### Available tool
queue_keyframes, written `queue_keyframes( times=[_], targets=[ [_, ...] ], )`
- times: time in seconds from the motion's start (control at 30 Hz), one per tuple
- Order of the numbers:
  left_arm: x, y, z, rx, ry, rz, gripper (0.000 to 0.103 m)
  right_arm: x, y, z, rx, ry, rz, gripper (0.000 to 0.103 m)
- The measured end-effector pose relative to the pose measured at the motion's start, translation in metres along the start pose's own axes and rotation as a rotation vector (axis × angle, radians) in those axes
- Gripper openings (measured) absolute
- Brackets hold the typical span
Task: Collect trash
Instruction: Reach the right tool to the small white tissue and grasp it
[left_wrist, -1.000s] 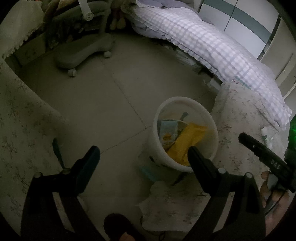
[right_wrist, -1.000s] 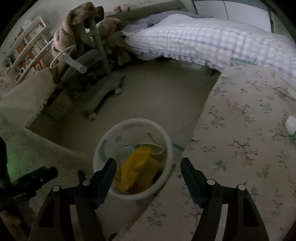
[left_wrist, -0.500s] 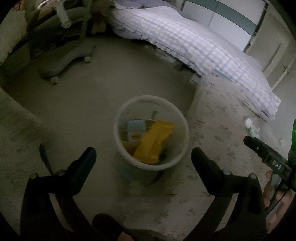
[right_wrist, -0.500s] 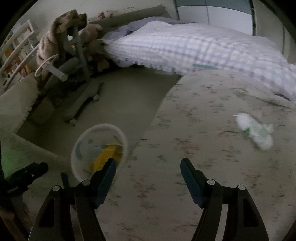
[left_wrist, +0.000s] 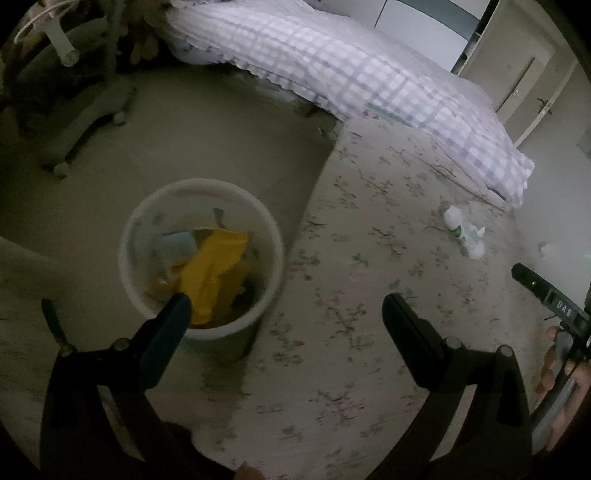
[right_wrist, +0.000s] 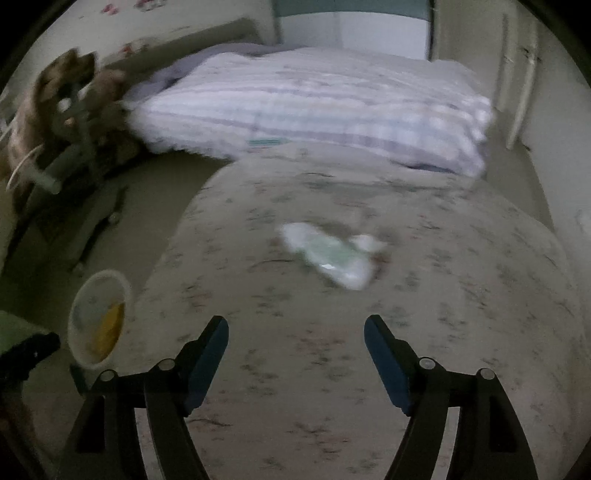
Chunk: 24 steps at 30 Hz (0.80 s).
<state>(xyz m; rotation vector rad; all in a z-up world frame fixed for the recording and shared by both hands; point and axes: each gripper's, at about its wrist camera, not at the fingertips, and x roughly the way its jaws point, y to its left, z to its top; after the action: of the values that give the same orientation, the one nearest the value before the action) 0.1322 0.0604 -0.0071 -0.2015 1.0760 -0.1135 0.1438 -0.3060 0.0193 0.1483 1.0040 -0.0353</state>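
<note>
A crumpled white-and-green wrapper (right_wrist: 328, 254) lies on the flowered bedsheet (right_wrist: 332, 369), well ahead of the right gripper (right_wrist: 295, 354), whose jaws are opening with nothing between them. The white bin (left_wrist: 201, 254) stands on the floor just beside the bed, a yellow bag (left_wrist: 214, 273) inside. The left gripper (left_wrist: 284, 314) hangs spread wide and empty, one finger over the bin's rim

1. The left wrist view looks steeply down between its own fingers, close above the white bin (left_wrist: 201, 258) at the bed's edge.
2. The right wrist view faces across the floral bedsheet (right_wrist: 332, 369).
3. Both share bin, sheet and checked quilt (left_wrist: 369, 77).
</note>
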Motion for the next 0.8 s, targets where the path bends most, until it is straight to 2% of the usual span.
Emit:
queue_keyframes(
  times=[0.3, 0.43, 0.6, 0.8],
  targets=[
    [0.024, -0.035, 0.003, 0.011, 0.035, 0.006, 0.102, 0.012, -0.046, 0.021, 0.091, 0.000, -0.068, 0.077],
    [0.032, -0.046, 0.006, 0.012, 0.020, 0.031, 0.102, 0.037, -0.055, 0.031, 0.144, 0.009, -0.050, 0.077],
    [0.047, -0.065, 0.008, 0.038, -0.019, 0.099, 0.102, 0.069, -0.061, 0.037, 0.193, 0.011, -0.035, 0.077],
    [0.062, -0.081, 0.013, 0.018, -0.029, 0.094, 0.102, 0.104, -0.070, 0.040, 0.261, 0.000, 0.002, 0.075]
  ],
)
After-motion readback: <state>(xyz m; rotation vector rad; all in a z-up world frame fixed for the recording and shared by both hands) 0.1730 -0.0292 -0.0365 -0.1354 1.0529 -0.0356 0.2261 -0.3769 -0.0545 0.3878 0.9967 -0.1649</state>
